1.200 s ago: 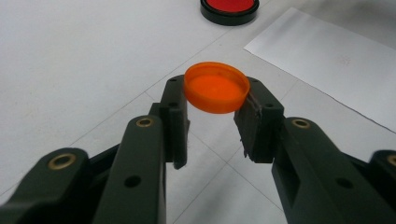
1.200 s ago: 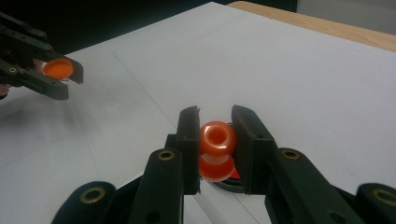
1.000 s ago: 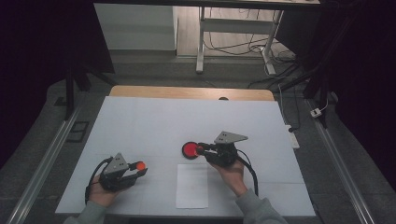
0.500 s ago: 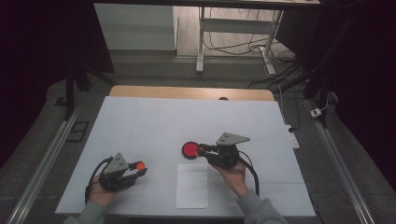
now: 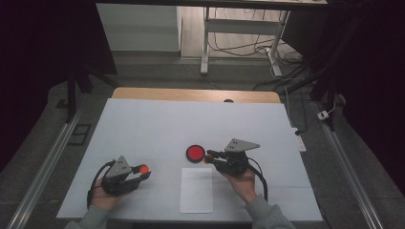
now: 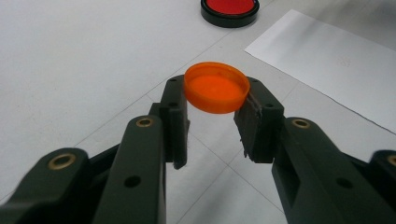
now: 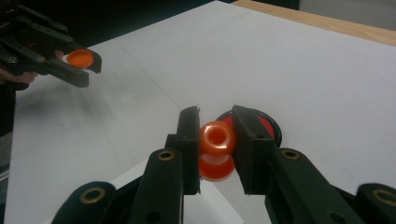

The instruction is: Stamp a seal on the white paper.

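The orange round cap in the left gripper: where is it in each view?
High view: the orange round cap is lower left, at the left gripper's tips.
Left gripper view: cap at centre, between the jaws.
Right gripper view: cap upper left, far off.
Shared landmark: the red disc with a black rim.

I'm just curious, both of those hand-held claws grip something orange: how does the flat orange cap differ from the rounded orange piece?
The flat orange plastic cap is a shallow open dish; the rounded orange piece is chunkier, with a hole at its end. The cap sits in the left gripper, away from the red disc; the piece, in the right gripper, hangs beside that disc. Both are glossy orange.
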Tool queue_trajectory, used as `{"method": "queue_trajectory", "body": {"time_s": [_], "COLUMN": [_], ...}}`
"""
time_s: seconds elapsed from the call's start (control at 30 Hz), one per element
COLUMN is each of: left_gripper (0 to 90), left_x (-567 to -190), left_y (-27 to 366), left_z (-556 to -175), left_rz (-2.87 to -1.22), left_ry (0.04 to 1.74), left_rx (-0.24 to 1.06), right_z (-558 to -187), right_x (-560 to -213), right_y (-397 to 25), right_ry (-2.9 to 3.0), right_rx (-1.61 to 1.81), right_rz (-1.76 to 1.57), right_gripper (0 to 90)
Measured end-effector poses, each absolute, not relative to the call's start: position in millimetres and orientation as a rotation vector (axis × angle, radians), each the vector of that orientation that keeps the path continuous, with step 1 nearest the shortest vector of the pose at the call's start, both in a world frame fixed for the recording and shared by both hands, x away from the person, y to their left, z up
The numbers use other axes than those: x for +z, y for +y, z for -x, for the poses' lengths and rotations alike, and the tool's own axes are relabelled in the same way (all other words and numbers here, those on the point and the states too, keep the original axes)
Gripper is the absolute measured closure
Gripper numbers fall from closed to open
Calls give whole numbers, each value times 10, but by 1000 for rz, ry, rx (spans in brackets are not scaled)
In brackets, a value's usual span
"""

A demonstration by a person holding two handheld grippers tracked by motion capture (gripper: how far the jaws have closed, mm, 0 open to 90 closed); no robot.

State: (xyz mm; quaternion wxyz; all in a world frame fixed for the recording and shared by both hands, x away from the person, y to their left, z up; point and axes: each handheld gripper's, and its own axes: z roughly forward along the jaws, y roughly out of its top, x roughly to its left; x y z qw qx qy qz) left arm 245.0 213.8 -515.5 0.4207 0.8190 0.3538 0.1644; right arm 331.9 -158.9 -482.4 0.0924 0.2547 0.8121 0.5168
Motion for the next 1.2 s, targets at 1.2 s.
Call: {"method": "queue_trajectory", "body": {"time_s": [1.2], "left_gripper": [652], "left_x": [-5161], "left_y": [2131], "left_z": [-2456], "left_rz": [-2057], "left_ry": [887], "left_rx": [410], "right_z": [-3060], "right_x": [-4903], "right_y": [-1599], "right_ry": [2500], "right_rx": [1518], "right_rz": [-693], "right_gripper": [724]}}
